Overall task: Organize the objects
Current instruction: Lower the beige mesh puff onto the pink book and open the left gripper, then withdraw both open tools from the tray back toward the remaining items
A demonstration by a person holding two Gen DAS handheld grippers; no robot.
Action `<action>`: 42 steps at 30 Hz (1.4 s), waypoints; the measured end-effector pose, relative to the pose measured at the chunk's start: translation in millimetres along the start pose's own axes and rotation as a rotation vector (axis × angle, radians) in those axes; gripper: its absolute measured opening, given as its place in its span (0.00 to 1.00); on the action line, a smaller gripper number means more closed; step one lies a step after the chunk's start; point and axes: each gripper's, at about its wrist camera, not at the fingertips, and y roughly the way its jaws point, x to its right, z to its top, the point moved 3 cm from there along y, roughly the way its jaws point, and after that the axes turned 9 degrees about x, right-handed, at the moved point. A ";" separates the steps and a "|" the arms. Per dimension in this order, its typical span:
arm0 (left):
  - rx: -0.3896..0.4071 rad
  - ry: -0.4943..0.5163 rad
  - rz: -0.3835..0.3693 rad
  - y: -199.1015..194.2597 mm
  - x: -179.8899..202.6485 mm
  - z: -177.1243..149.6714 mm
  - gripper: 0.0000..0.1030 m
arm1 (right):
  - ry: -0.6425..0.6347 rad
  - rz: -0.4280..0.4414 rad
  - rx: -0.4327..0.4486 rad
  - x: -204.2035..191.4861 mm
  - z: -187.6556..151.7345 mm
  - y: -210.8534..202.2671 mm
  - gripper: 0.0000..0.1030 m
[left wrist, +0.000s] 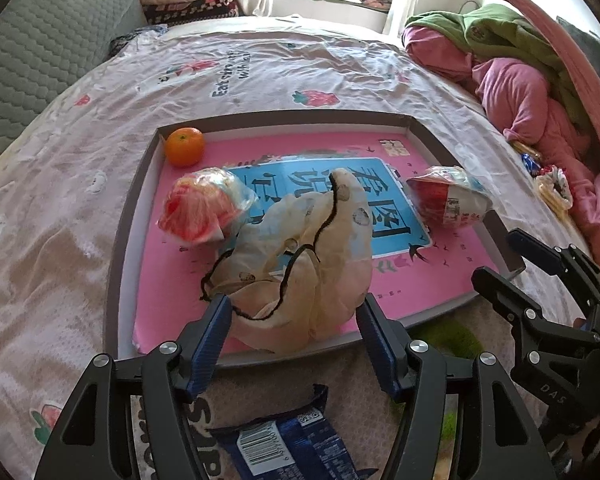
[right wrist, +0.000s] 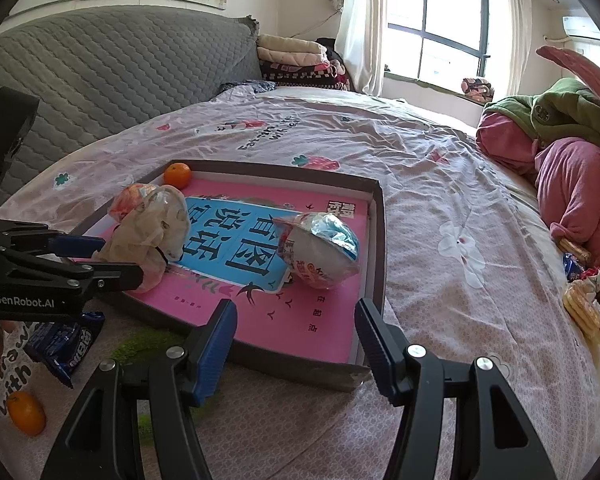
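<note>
My left claw (left wrist: 294, 316) open, cloth (left wrist: 300, 256) between pads, lying in tray (left wrist: 120, 240). My right claw (right wrist: 296, 320) open, empty, over tray edge.

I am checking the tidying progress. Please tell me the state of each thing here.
Cloth: crumpled in tray, between open left fingers.
Tray: open, on bed.
Orange: in tray corner.
Blue packet: outside tray.
Second orange: outside tray.
Right gripper: open, empty.

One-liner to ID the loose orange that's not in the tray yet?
Start at the shallow tray with the pink sheet on the bed. Come to its near-left corner, past the blue snack wrapper on the bedspread. The orange lies just beyond it, elongated and bare, unlike the round one inside the tray.
</note>
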 end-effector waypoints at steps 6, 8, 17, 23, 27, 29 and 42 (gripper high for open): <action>0.012 -0.002 -0.008 -7.0 0.4 0.2 0.66 | 0.000 0.001 0.001 -0.7 0.4 -0.8 0.59; 0.019 0.000 -0.012 -9.8 2.2 -0.1 0.66 | 0.000 0.002 0.001 -1.0 0.5 -0.8 0.59; 0.045 -0.003 -0.023 -21.3 7.1 1.4 0.66 | 0.004 0.006 0.020 -1.0 4.3 -7.0 0.59; 0.062 -0.028 -0.029 -28.6 8.4 0.6 0.67 | 0.007 0.016 0.028 -1.6 5.0 -9.3 0.59; 0.068 -0.023 -0.023 -33.2 10.9 -1.1 0.71 | 0.006 0.021 0.033 -3.3 5.1 -12.0 0.59; 0.080 -0.025 -0.021 -37.3 11.2 -1.9 0.71 | 0.006 0.026 0.037 -4.2 5.8 -13.8 0.59; 0.133 0.004 0.021 -61.2 19.0 -10.3 0.72 | 0.034 0.033 0.089 -3.0 10.2 -27.2 0.64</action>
